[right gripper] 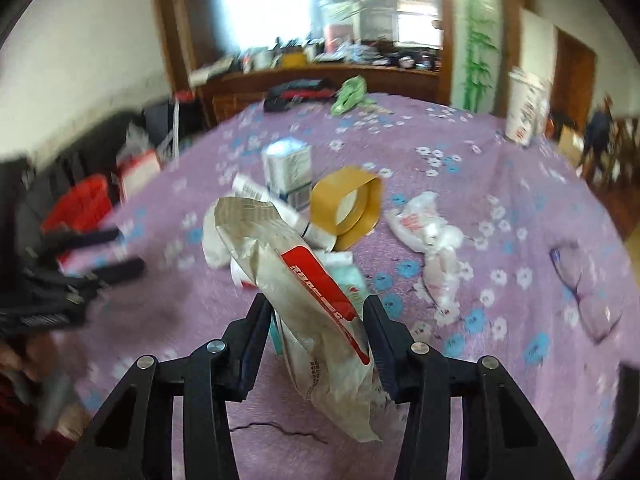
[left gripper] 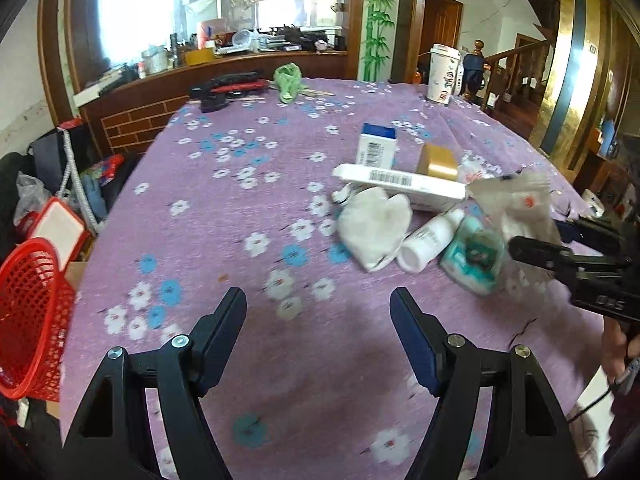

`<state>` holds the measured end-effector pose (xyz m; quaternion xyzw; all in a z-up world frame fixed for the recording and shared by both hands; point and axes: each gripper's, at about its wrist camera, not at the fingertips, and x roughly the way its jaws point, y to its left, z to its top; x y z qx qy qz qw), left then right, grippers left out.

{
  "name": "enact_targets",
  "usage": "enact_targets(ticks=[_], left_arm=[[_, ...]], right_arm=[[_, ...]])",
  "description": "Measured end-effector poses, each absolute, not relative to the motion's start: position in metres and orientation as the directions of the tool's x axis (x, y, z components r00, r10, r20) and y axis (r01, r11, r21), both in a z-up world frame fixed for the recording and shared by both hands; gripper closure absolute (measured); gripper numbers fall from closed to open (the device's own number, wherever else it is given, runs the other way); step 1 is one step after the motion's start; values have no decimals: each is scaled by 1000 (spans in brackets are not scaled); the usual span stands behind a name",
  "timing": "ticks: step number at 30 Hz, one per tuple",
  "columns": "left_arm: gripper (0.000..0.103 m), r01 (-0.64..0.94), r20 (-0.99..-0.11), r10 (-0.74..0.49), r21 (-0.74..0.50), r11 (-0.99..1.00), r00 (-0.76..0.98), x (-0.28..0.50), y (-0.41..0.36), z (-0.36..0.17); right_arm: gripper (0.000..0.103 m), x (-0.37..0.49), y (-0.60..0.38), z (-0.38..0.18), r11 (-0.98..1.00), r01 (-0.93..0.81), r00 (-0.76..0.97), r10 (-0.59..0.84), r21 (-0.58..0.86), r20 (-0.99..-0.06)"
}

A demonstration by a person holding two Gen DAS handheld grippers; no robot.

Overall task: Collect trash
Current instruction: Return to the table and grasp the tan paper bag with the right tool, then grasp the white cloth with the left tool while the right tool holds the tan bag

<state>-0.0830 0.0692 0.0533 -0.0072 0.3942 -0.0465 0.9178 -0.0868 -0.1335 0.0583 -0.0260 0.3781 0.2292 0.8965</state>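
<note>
Crumpled wrapper between the right tongs [right gripper: 318, 312]

The paper wrapper [right gripper: 320, 320] hangs above the worktop [right gripper: 500, 168], loosely pinched; it may slip free before the red basket [left gripper: 32, 312]. Left tongs [left gripper: 318, 304] gape wide, empty.

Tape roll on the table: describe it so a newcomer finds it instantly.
On the purple floral tablecloth, look at the litter cluster near the middle. Just behind the long white barcoded box and beside the upright blue-topped box sits the tape roll: the only tan, ring-shaped item, hollow through its centre.
</note>
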Motion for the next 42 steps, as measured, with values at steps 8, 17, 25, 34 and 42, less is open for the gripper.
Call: enact_targets(ticks=[8, 17, 25, 34, 42], left_arm=[[30, 45, -759, -159, -169, 985, 631, -31, 56, 46], [32, 40, -794, -168, -179, 983, 584, 11, 38, 23], [62, 79, -782, -197, -187, 979, 592, 3, 36, 20], [62, 90, -715, -147, -117, 989, 684, -55, 44, 40], [62, 78, -668, -88, -45, 996, 739, -94, 49, 47]], right_arm=[[52, -104, -150, 70, 895, -378, 646, 439, 237, -625], [52, -109, -157, 68, 884, -377, 644, 465, 277, -607], [52, -110, -156, 64, 881, -365, 639, 472, 301, -608], [52, -117, -133, 56, 872, -369, 624, 488, 321, -610], [52, -122, -117, 53, 872, -376, 618, 489, 315, -615]])
